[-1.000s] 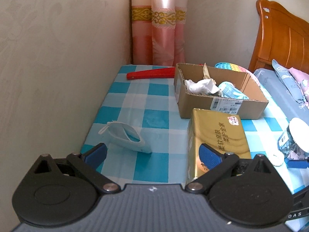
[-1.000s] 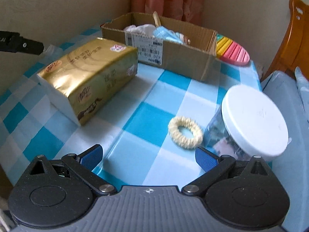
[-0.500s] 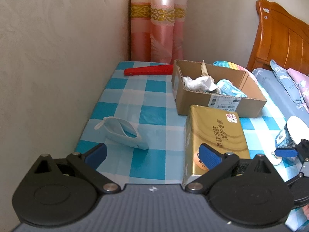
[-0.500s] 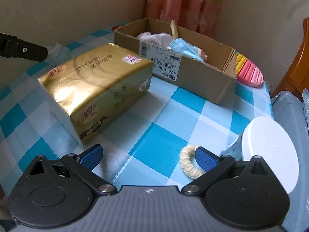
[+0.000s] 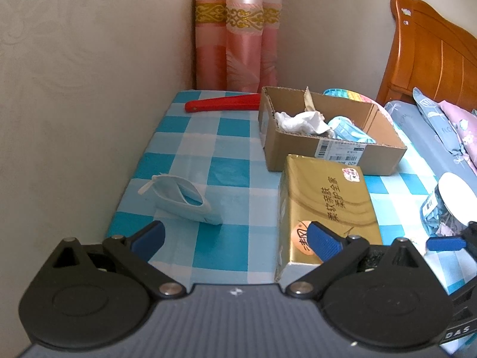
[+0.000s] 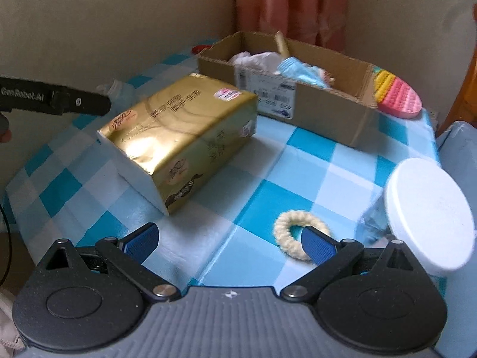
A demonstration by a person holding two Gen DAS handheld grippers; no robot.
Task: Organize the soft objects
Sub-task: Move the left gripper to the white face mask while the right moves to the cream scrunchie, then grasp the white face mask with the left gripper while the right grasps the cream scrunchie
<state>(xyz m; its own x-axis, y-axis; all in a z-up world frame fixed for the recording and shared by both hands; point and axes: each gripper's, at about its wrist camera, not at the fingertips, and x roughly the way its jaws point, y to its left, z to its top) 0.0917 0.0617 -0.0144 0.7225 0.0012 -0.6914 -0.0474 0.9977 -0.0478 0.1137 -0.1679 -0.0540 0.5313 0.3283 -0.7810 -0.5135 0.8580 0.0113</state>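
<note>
Over the last second the right gripper (image 6: 229, 240) drew back from the cream fluffy hair-tie ring (image 6: 299, 234) and swung left, so that its right blue fingertip (image 6: 316, 243) came to overlap the ring. The gold foil tissue pack (image 6: 182, 131) shifted toward centre view. The left gripper (image 5: 237, 238) rose and pulled back, bringing the right gripper's blue tip into its view.

Both grippers' jaws spread, empty.
</note>
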